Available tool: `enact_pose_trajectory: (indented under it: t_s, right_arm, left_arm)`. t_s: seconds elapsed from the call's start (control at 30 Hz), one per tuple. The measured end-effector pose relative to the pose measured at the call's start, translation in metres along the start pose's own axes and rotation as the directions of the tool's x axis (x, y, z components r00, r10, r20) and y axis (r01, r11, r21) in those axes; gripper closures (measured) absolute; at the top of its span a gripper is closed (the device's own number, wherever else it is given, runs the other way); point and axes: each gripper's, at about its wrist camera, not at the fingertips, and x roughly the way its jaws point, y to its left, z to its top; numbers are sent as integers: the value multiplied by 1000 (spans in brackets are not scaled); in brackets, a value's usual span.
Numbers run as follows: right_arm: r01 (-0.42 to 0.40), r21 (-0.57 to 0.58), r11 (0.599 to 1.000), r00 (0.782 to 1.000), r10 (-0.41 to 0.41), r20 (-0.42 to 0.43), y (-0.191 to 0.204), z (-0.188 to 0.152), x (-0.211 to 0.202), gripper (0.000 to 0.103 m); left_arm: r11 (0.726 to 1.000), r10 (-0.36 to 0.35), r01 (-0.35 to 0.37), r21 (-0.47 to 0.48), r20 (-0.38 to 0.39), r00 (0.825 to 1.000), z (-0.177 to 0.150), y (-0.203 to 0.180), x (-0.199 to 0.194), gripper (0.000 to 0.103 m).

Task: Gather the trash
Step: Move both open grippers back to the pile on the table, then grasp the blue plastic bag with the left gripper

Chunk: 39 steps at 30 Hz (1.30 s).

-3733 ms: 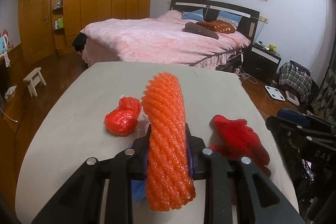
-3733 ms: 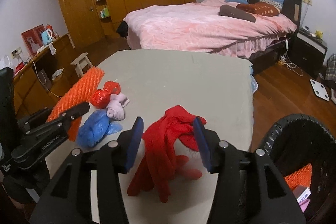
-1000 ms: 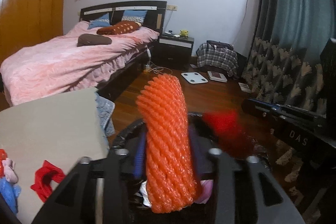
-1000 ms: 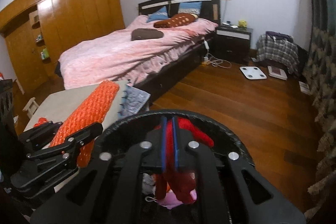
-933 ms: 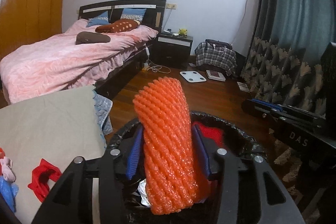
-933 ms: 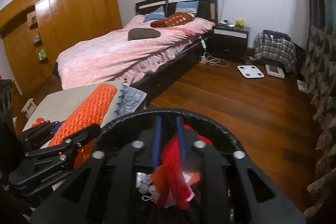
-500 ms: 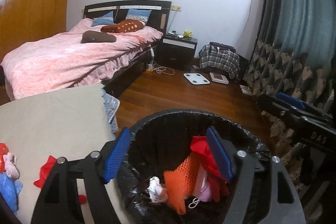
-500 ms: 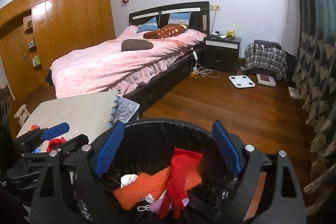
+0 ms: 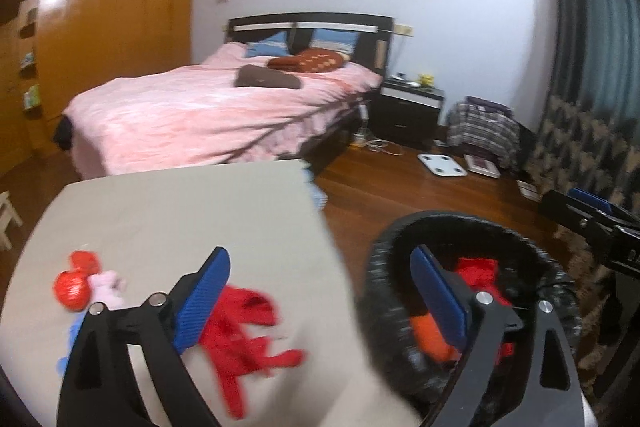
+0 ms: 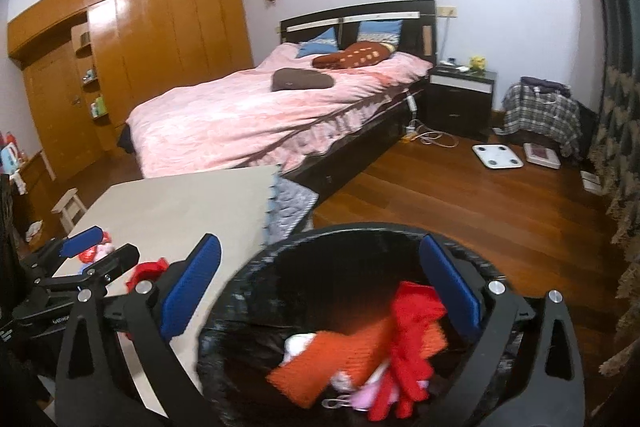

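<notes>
My left gripper (image 9: pixel 320 291) is open and empty, straddling the table's right edge and the black trash bin (image 9: pixel 384 259). A red cloth (image 9: pixel 240 331) lies on the table just behind its left finger. A red crumpled bag (image 9: pixel 74 289), a pink scrap (image 9: pixel 108 283) and a blue scrap (image 9: pixel 72 331) lie at the table's left. My right gripper (image 10: pixel 320 291) is open and empty above the bin (image 10: pixel 248 267). Inside the bin lie the orange foam net (image 10: pixel 332 359) and a red cloth (image 10: pixel 408 339).
The beige table (image 9: pixel 180 211) stands left of the bin. A pink bed (image 10: pixel 260 115) is behind it, with a nightstand (image 10: pixel 460 99), a white scale (image 10: pixel 496 155) on the wood floor and a dark curtain (image 9: pixel 592 67) at the right. A small stool (image 10: pixel 70 207) stands far left.
Both grippers have let go of their trash into the bin and opened. The left gripper has swung left from over the bin toward the table; the right stays over the bin.
</notes>
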Motion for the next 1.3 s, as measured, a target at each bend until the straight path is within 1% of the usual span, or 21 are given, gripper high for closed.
enact_pose_trajectory:
  t_s: [0.1, 0.17, 0.27, 0.37, 0.43, 0.57, 0.63, 0.73, 0.83, 0.97, 1.03, 1.1, 1.2, 1.27, 1.3]
  right_arm:
    - [-29, -26, 999, 1000, 29, -11, 23, 1, 10, 6]
    - [-67, -42, 997, 998, 66, -20, 42, 0, 17, 6]
    - [-125, -56, 991, 992, 123, -34, 72, -2, 29, 6]
    - [-186, -79, 979, 982, 182, -53, 105, -5, 41, 6]
    - [-219, -101, 971, 975, 212, -69, 126, -8, 50, 6]
    - [-257, -114, 960, 964, 247, -95, 154, -16, 68, 6]
    - [-270, -117, 956, 959, 256, -118, 168, -23, 81, 6]
    - [-267, -126, 956, 958, 248, -145, 180, -31, 95, 6]
    - [-259, -127, 957, 958, 238, -161, 189, -40, 107, 6]
    - [-250, -136, 959, 958, 225, -176, 192, -46, 119, 6]
    - [-245, -146, 958, 960, 218, -178, 194, -49, 122, 6]
    - [-242, -155, 958, 960, 213, -179, 195, -50, 124, 6]
    - [-240, -159, 958, 960, 210, -186, 196, -52, 129, 6]
    - [-241, -161, 957, 959, 210, -190, 196, -53, 131, 6]
    - [-241, -163, 957, 959, 208, -193, 196, -54, 132, 6]
  left_arm:
    - [998, 62, -62, -17, 1, 998, -7, 27, -8, 12]
    - [993, 111, -111, -30, 0, 994, -12, 47, -14, 12]
    - [985, 163, -163, -51, -3, 987, -19, 70, -21, 12]
    - [972, 224, -224, -64, -15, 974, -28, 96, -27, 12]
    - [965, 251, -252, -76, -22, 968, -33, 110, -30, 12]
    - [947, 300, -303, -105, -50, 953, -46, 140, -33, 12]
    - [942, 308, -314, -116, -63, 949, -54, 152, -33, 12]
    - [935, 320, -330, -128, -94, 943, -64, 165, -28, 12]
    - [933, 315, -330, -142, -118, 942, -74, 174, -24, 12]
    - [931, 317, -336, -141, -145, 938, -83, 183, -13, 13]
    - [930, 314, -337, -146, -159, 936, -86, 186, -9, 16]
    - [930, 307, -334, -156, -172, 936, -87, 189, -5, 16]
    - [930, 287, -322, -176, -195, 938, -88, 194, 2, 20]
    - [933, 275, -313, -180, -207, 939, -88, 196, 6, 26]
    - [934, 268, -308, -179, -216, 939, -88, 196, 7, 31]
